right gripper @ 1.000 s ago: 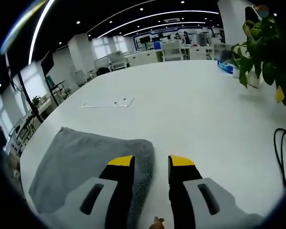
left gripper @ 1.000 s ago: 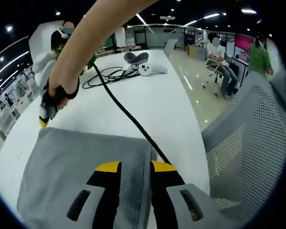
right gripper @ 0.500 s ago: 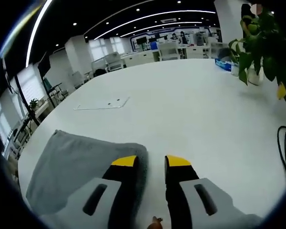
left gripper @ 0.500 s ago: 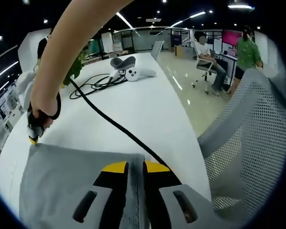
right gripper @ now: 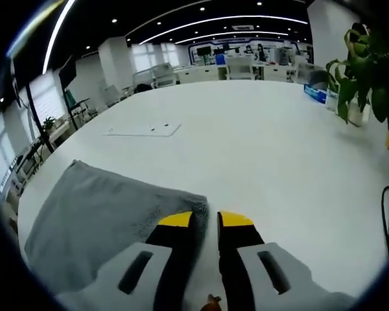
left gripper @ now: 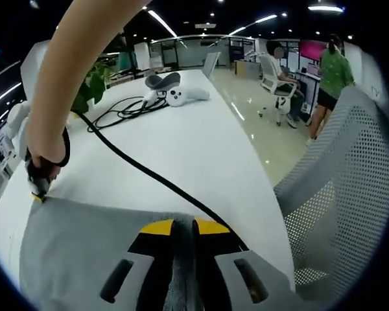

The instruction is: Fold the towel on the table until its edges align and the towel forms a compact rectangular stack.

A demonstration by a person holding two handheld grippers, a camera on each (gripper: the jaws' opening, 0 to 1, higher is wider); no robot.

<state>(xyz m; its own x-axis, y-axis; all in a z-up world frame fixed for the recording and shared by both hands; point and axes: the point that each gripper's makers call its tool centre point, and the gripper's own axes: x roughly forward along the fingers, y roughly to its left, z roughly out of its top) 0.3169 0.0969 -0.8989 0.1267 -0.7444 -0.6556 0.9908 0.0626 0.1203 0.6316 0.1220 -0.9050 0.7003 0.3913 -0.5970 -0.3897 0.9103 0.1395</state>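
The grey towel lies flat on the white table. In the left gripper view, my left gripper is shut on the towel's near edge, with grey cloth pinched between its yellow tips. A hand holds my right gripper at the towel's far left corner. In the right gripper view, the towel spreads to the left. My right gripper has its jaws nearly together over the towel's right corner, its left fingertip resting on the cloth.
A black cable crosses the table from the hand toward my left gripper. Headset gear and a plant sit farther back. A grey mesh chair stands at the table's right edge. A flat white sheet lies on the table.
Both grippers' jaws have drawn together, the left one onto the towel's edge. The right gripper has come down to the towel's far corner.
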